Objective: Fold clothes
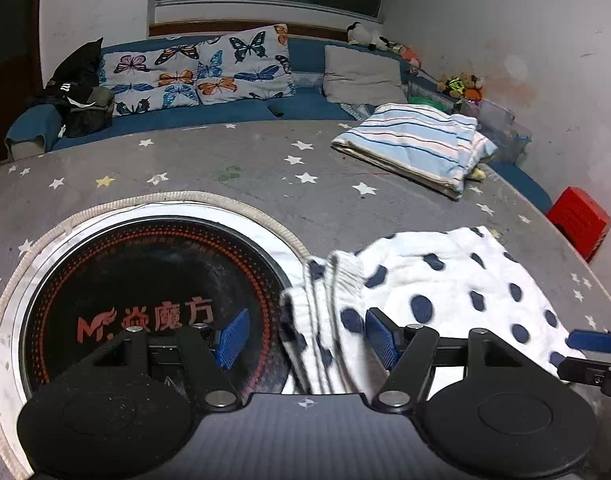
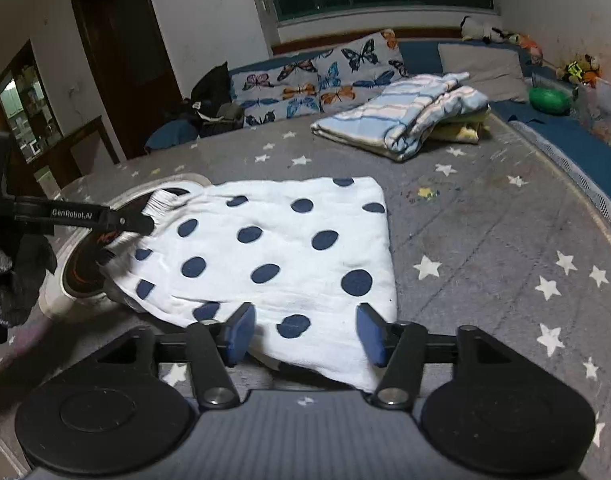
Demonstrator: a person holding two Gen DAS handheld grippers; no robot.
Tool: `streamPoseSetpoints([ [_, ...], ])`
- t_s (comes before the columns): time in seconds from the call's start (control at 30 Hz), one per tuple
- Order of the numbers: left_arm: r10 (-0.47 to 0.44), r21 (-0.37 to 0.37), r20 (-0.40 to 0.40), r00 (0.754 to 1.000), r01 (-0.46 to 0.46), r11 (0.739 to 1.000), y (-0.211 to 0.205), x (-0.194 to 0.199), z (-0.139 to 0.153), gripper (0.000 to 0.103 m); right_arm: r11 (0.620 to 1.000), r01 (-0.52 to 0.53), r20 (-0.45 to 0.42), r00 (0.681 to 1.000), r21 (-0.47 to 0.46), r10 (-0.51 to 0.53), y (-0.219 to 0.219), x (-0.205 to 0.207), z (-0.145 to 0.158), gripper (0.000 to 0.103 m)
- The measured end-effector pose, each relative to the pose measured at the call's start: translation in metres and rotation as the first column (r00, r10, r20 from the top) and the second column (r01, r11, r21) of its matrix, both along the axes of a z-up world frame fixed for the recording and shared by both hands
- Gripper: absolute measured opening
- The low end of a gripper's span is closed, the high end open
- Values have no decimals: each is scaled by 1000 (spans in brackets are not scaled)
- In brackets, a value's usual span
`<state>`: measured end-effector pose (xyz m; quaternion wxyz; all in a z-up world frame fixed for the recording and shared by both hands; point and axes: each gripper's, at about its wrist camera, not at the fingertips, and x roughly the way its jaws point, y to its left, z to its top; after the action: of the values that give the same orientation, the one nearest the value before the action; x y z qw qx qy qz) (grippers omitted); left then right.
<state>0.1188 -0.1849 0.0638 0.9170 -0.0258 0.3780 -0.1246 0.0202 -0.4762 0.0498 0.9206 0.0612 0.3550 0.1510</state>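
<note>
Right wrist: garment (image 2: pixel 281 248) edge between claw (image 2: pixel 305 334) pads.

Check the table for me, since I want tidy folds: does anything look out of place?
Yes. The polka-dot garment has its bunched waistband end lying over the round cooktop set into the table, not flat on the star cloth. The striped folded stack looks tidy.

Bare star-patterned tablecloth (image 2: pixel 485 248) lies open right of the dotted garment (image 2: pixel 273 248); folded striped pile (image 2: pixel 401 120) blocks beyond
</note>
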Motion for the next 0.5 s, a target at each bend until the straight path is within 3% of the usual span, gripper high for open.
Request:
streamPoseSetpoints([
  [0.13,-15,-8,15,1000,15,1000,-1,-16,6,79,1000,5,21,1000,-11,-5,8,-6,0,79],
  [0.5,-25,-40,64,998,27,999,10,-53,17,96,999,24,56,998,-22,-23,26,-14,4,100],
])
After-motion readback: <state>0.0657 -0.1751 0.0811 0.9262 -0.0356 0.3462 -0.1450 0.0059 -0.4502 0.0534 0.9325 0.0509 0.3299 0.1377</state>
